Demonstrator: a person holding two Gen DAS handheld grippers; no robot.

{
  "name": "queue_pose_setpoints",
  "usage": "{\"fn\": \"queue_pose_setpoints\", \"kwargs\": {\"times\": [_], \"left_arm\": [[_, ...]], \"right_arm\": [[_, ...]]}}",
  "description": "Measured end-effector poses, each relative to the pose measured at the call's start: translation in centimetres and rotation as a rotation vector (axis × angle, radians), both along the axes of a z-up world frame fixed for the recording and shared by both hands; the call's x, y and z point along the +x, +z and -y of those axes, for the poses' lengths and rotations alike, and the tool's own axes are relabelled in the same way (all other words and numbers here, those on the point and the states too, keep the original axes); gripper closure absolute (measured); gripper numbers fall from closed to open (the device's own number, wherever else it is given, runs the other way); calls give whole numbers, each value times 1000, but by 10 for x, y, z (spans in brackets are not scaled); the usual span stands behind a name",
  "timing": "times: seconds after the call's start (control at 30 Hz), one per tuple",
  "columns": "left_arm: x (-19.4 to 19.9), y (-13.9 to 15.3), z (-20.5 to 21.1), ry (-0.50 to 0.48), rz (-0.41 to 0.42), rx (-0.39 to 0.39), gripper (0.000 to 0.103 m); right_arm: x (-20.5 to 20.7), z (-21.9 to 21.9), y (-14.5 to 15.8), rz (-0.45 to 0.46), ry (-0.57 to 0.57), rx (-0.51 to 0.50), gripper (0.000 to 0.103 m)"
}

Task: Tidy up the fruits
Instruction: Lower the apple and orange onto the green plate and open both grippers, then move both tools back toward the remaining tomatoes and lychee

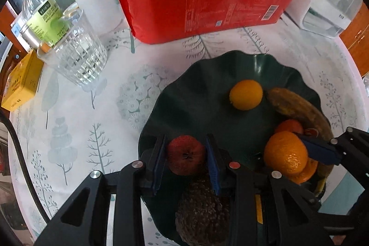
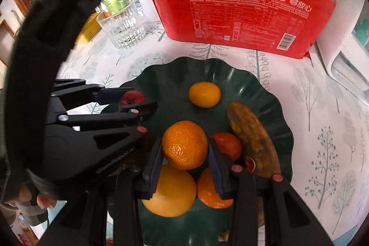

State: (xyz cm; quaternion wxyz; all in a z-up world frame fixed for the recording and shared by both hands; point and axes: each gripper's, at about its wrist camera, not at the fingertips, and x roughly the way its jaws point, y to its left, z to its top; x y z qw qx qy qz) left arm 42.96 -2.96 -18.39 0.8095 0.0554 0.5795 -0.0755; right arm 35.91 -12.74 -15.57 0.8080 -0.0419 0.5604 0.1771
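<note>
Dark green scalloped plate (image 2: 265, 93) on a tree-patterned tablecloth (image 1: 92, 130) holds the fruit. The left gripper (image 1: 186, 155) pinches a small red apple (image 1: 185, 155) at the plate's left edge. The right gripper (image 2: 184, 149) squeezes a mandarin (image 2: 184, 145) above two oranges, beside a browned banana (image 2: 251, 137).

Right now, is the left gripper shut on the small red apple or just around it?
Shut on it: the left gripper has both pads pressed against the red apple above the green plate.

Both wrist cameras look steeply down, close over the shared green plate (image 1: 265, 61).
</note>
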Motion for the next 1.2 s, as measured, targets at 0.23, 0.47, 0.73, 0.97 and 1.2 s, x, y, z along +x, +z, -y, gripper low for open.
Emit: {"fn": "queue_pose_setpoints", "kwargs": {"times": [0.23, 0.47, 0.73, 0.97, 1.2], "left_arm": [[-6, 16, -4, 26, 41, 12, 31], [-21, 40, -10, 23, 66, 24, 30], [-48, 71, -14, 21, 93, 36, 30], [-86, 94, -27, 28, 104, 21, 28], [-131, 122, -44, 39, 136, 23, 28]], "right_arm": [[-6, 7, 7, 10, -6, 0, 62], [-18, 16, 29, 39, -16, -1, 60], [-42, 15, 57, 74, -4, -2, 60], [-68, 13, 72, 77, 16, 11, 61], [-100, 14, 98, 112, 22, 39, 61]]}}
